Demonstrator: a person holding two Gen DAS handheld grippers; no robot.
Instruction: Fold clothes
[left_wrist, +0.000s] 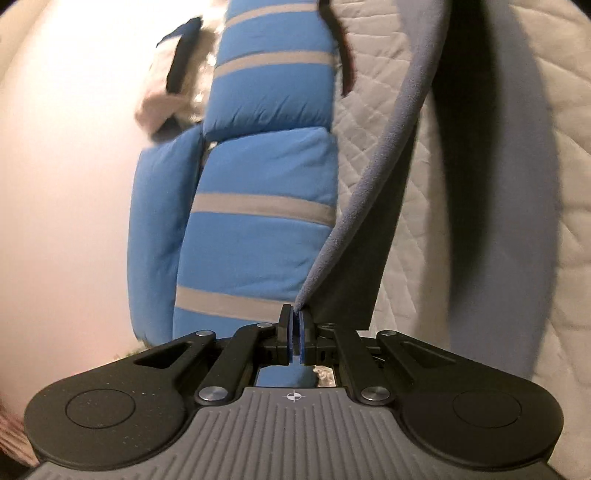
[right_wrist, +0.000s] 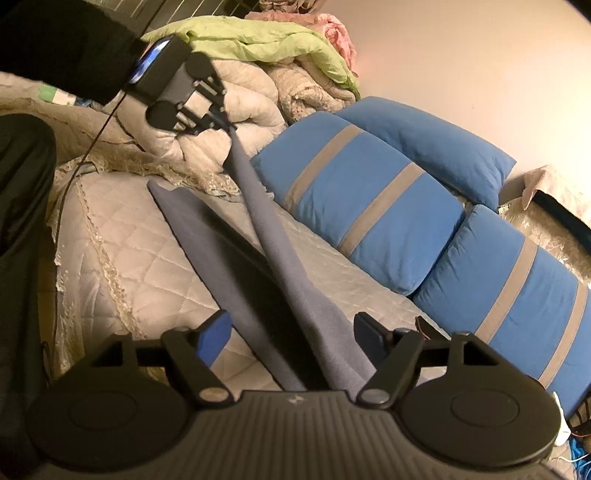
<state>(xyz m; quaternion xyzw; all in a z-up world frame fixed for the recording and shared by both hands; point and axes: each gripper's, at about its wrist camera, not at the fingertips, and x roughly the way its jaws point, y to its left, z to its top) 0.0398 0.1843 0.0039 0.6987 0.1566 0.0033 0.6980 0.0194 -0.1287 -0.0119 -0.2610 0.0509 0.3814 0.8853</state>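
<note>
A grey-blue garment (right_wrist: 266, 236) hangs stretched above the quilted bed (right_wrist: 122, 266). In the right wrist view my left gripper (right_wrist: 226, 124) is at the upper left, shut on the garment's far end and holding it up. The left wrist view shows its blue pads (left_wrist: 295, 328) pinching the garment's edge (left_wrist: 384, 155), which runs up and to the right. My right gripper (right_wrist: 291, 326) stands open at the garment's near end. The cloth passes between its fingers (right_wrist: 216, 334) without either pad pressing on it.
Blue cushions with grey stripes (right_wrist: 373, 195) lie along the wall to the right of the garment, and show again in the left wrist view (left_wrist: 258, 236). A heap of bedding topped by green cloth (right_wrist: 266, 40) fills the far end. A dark sleeve (right_wrist: 55, 48) holds the left gripper.
</note>
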